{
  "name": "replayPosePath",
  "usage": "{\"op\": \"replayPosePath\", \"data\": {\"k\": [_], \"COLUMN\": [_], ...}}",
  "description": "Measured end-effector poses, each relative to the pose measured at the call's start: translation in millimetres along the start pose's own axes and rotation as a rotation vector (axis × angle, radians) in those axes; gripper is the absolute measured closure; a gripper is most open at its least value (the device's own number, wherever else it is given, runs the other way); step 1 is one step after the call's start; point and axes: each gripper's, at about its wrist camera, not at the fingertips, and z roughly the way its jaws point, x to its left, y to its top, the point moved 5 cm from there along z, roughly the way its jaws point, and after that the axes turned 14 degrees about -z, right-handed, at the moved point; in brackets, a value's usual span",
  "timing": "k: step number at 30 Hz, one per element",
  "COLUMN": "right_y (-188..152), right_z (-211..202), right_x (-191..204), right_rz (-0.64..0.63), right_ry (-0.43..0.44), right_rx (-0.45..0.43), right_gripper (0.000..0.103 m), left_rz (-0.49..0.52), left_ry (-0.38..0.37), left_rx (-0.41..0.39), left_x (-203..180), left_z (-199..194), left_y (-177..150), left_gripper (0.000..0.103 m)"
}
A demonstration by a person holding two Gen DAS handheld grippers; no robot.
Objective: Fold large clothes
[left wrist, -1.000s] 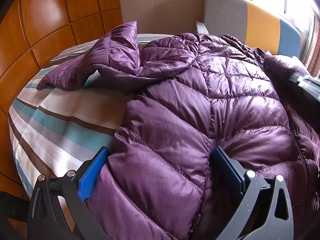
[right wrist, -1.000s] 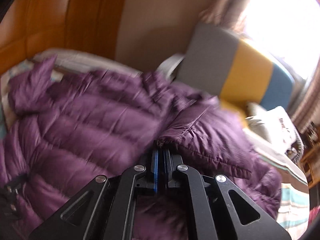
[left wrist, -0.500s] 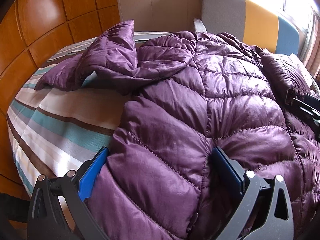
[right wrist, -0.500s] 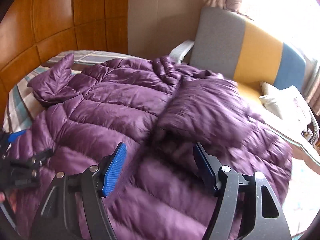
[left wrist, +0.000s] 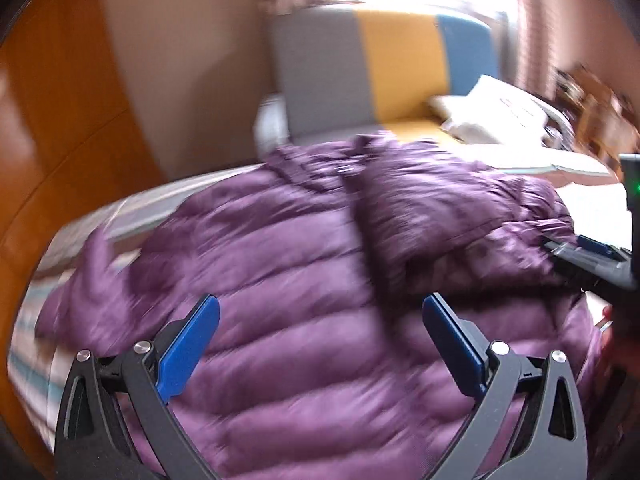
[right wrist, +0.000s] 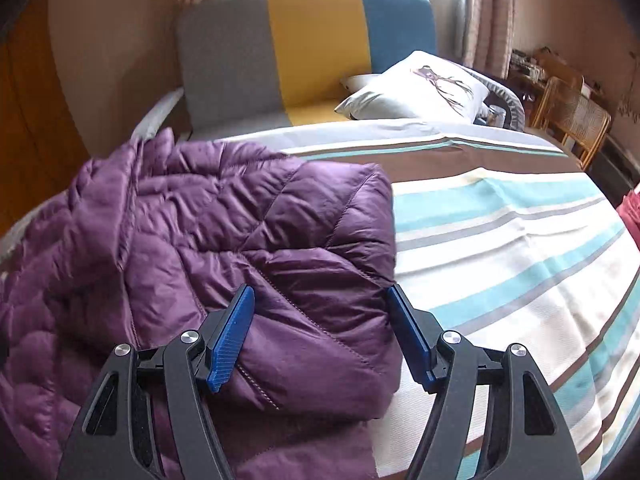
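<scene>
Left wrist view: low and close above the purple down jacket [left wrist: 304,320], looking forward between the spread fingers of the left gripper [left wrist: 320,340] toward the striped sofa [left wrist: 384,68] at 12 o'clock; motion-blurred. At 3 o'clock, the right gripper [left wrist: 592,256] at the frame edge.

Right wrist view: sharp, set close over the jacket's right edge [right wrist: 248,248], facing the same sofa [right wrist: 312,44] at 12 o'clock, striped bedspread [right wrist: 508,248] at 3 o'clock.

Shared by both: jacket, sofa, white pillow [right wrist: 420,88].

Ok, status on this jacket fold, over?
Left gripper open, right gripper open, nothing held. Purple jacket on striped bed, one side folded in. Nothing obstructing.
</scene>
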Motion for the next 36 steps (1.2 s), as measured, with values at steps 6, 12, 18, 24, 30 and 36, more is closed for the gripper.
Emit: {"op": "replayPosePath", "data": {"k": [6,12,18,24,30,36], "right_y": [-4.9,-6.9,-5.6,6.8,24.4,32.7], "right_z": [1.2,6.0,5.2,-11.0,7.2,25.6], "right_x": [6.2,12.8,11.0,14.4,30.1,44.7], "right_rz": [-0.014,-0.037,-0.033,-0.059,-0.098,-0.161], "right_ry": [-0.003,-0.006,0.005,0.027,0.09,0.121], "right_rx": [-0.007,-0.008,-0.008,-0.071,-0.016,0.01], "right_gripper": [0.034,0.034,0.034,0.035,0.049,0.05], "left_rz": [0.098,-0.117,-0.544,-0.591,-0.288,-0.126], "left_ry": [0.034,0.094,0.156,0.096,-0.041,0.016], "left_rx": [0.015,-0.003,0.035,-0.095,-0.018,0.159], "left_x": [-46.5,-1.5,105.4,125.7,47.4,34.8], "left_z": [49.3,68.7,63.5,27.4,54.6,88.9], "left_y": [14.8,32.3,16.0,16.2,52.0,27.3], "left_gripper": [0.002,0.002,0.003,0.017,0.027,0.046]}}
